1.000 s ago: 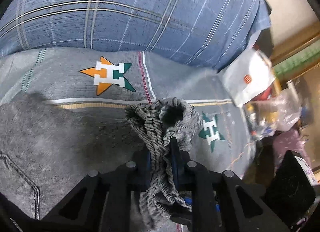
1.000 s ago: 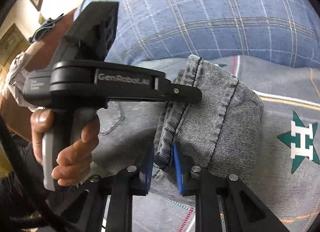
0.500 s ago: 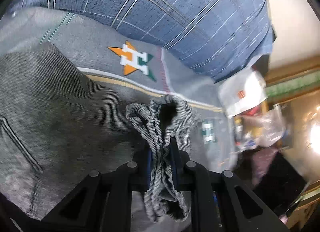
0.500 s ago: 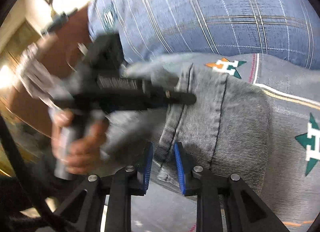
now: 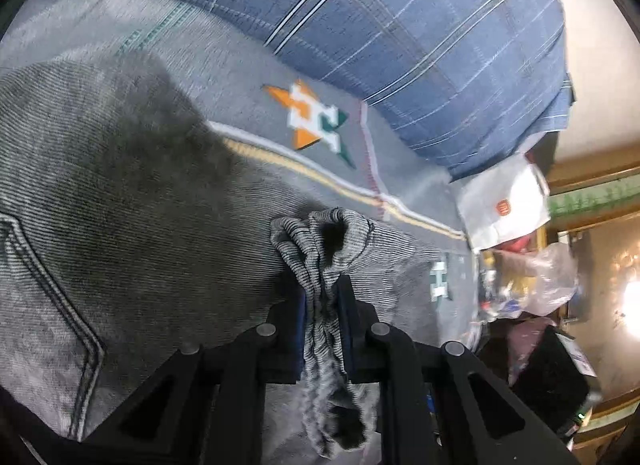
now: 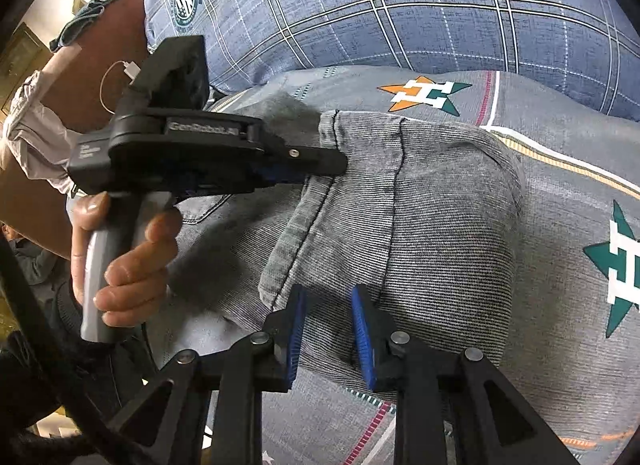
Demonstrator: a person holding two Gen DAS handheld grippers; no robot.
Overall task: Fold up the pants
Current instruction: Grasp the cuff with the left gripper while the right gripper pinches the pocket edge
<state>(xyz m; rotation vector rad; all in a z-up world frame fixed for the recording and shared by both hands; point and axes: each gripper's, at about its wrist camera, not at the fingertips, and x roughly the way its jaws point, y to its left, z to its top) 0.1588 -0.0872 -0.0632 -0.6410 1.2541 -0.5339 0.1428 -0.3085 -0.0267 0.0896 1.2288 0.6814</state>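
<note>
- The pants (image 6: 420, 217), grey denim with dark stitching, lie on a grey bed sheet (image 6: 560, 345) printed with orange, green and white star emblems; a folded-over section with a hem faces the right wrist camera.
- In the left wrist view the pants (image 5: 120, 193) spread across the left half of the picture, a curved pocket seam showing at the lower left.
- The left gripper (image 5: 322, 297) has its jaws clamped on a bunched ridge of the pants' fabric, which bulges out above the pads and hangs below them.
- The right gripper (image 6: 330, 339) has its blue pads (image 6: 362, 341) set apart with the folded denim edge lying between them; whether they press the cloth cannot be told.
- From the right wrist camera the left gripper (image 6: 312, 163) appears side-on, its tip against the denim, gripped by the person's left hand (image 6: 124, 261).
- A blue plaid pillow (image 5: 400, 45) sits at the head of the sheet, touching it.
- Beyond the bed's edge a white paper bag (image 5: 504, 205) with an orange logo stands beside a clear plastic bag (image 5: 536, 285); what either holds is too blurred to name.
</note>
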